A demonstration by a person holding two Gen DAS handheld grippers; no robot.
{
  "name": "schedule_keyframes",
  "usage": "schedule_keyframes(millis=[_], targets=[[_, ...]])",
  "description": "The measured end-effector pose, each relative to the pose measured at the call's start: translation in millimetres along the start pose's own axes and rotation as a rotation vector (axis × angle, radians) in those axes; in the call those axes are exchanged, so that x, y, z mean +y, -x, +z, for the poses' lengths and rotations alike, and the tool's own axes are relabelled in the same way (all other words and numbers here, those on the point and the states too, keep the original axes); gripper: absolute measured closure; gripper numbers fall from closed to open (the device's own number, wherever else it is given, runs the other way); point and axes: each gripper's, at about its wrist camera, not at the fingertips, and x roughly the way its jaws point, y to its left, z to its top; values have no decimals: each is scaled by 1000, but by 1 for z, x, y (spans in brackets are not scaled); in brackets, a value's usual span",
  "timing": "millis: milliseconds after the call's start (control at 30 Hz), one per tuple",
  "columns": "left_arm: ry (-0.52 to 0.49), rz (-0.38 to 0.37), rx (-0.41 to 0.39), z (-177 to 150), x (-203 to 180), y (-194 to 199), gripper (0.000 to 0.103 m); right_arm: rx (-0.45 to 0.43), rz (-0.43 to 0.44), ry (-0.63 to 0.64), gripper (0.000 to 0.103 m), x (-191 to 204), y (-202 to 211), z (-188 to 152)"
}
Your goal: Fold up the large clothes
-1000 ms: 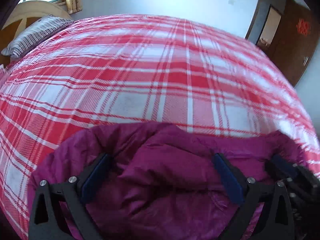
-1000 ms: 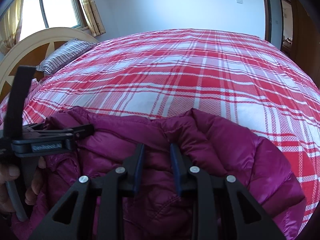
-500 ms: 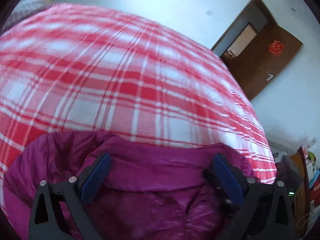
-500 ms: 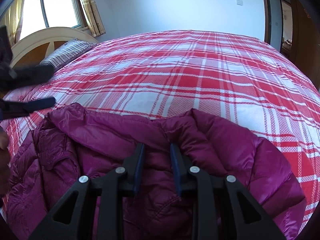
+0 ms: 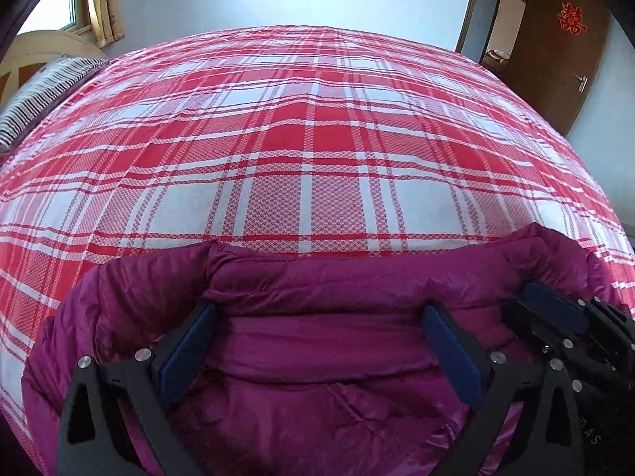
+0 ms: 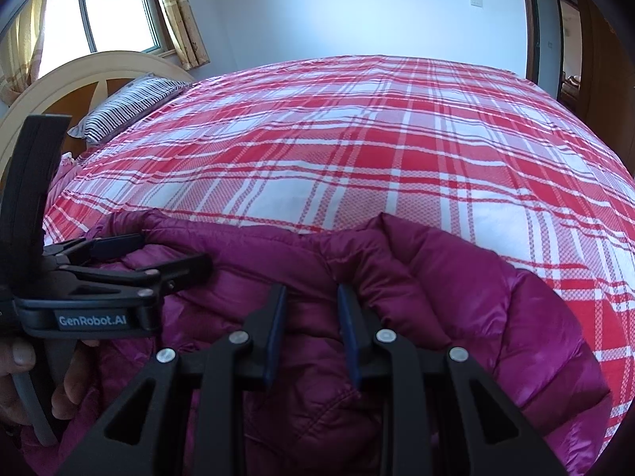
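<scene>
A magenta padded jacket (image 5: 317, 289) lies bunched at the near edge of the red and white plaid bed (image 5: 317, 139). My left gripper (image 5: 317, 313) is open, its blue pads wide apart over a folded edge of the jacket. It also shows in the right wrist view (image 6: 158, 254) at the left, lying over the jacket's left part. My right gripper (image 6: 311, 297) is shut on a fold of the jacket (image 6: 456, 277) near its middle. It shows at the right edge of the left wrist view (image 5: 555, 309).
A striped pillow (image 6: 131, 99) and a curved wooden headboard (image 6: 79, 71) stand at the far left. A window with curtains (image 6: 111, 8) is behind them. A brown door (image 5: 555, 39) is at the far right. The bed spreads beyond the jacket.
My left gripper swung away to the right and up, then came back down over the jacket's left part, still open. My right gripper has kept its hold and stayed put.
</scene>
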Motion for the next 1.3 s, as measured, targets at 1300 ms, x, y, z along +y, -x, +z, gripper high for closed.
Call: schedule_keyframes(millis=[1300], targets=[[-31, 66, -18, 0, -8, -4, 1, 34, -29, 16, 74, 2, -8, 2]])
